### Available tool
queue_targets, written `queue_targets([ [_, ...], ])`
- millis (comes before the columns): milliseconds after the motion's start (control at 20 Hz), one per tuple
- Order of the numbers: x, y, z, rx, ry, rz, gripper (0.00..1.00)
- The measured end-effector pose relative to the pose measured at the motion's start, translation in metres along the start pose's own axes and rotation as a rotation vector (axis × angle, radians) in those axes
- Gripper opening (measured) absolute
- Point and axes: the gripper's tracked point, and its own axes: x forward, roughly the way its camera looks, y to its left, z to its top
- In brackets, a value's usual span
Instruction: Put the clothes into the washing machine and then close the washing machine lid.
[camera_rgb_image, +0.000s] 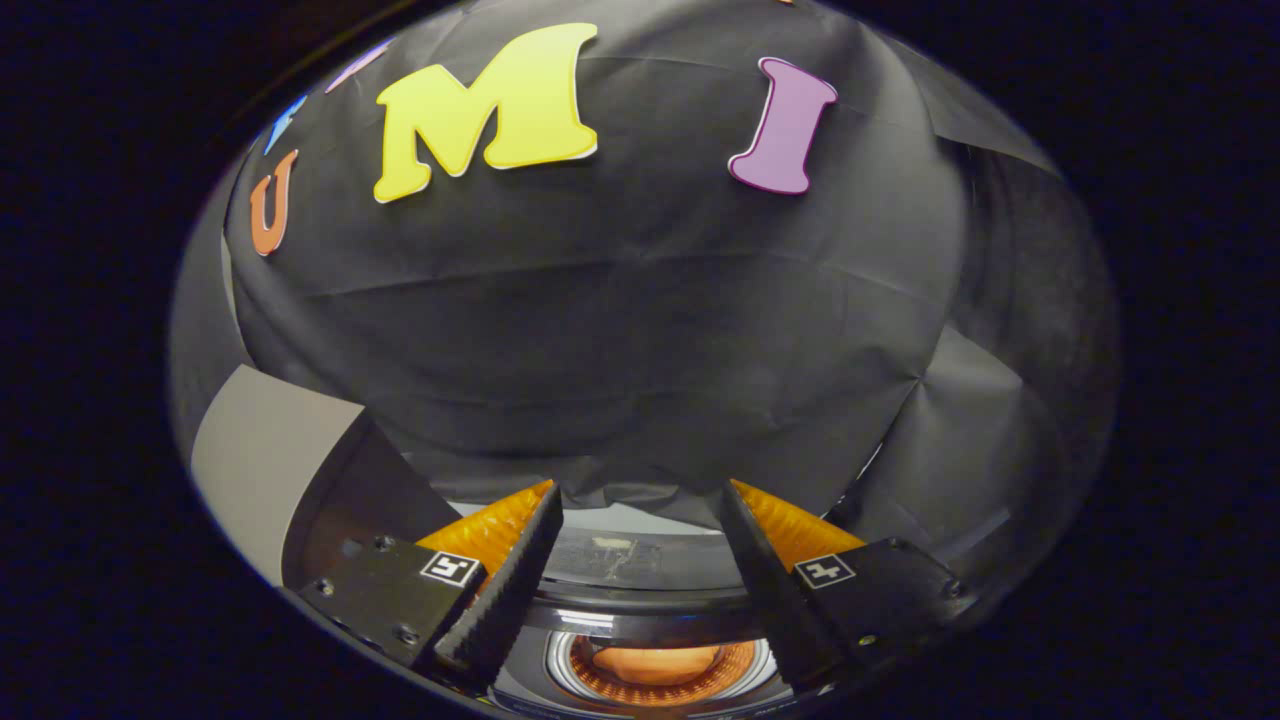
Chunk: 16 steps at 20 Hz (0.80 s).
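Gripper (640, 500) at bottom centre of frame, fingers spread wide apart, nothing between them; orange fingers (490, 530) with black ribbed pads. Washing machine (640, 625) below and between fingers, dark curved top rim visible. Round drum opening (655, 690) at very bottom of frame, glowing orange inside; orange clothes (655, 662) lying in drum. Lid position cannot tell. Grey panel (265, 460) at lower left, beside left finger

The gripper (640, 520) has black ribbed fingers (510, 590) with orange backs. Between them, the washing machine (640, 610) is grey, holding orange clothes (655, 662).
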Motion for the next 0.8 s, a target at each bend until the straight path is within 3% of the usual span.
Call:
queue_targets([
  [800,-0.039,0.004,-0.047,-0.016,-0.05,0.01,0.99],
])
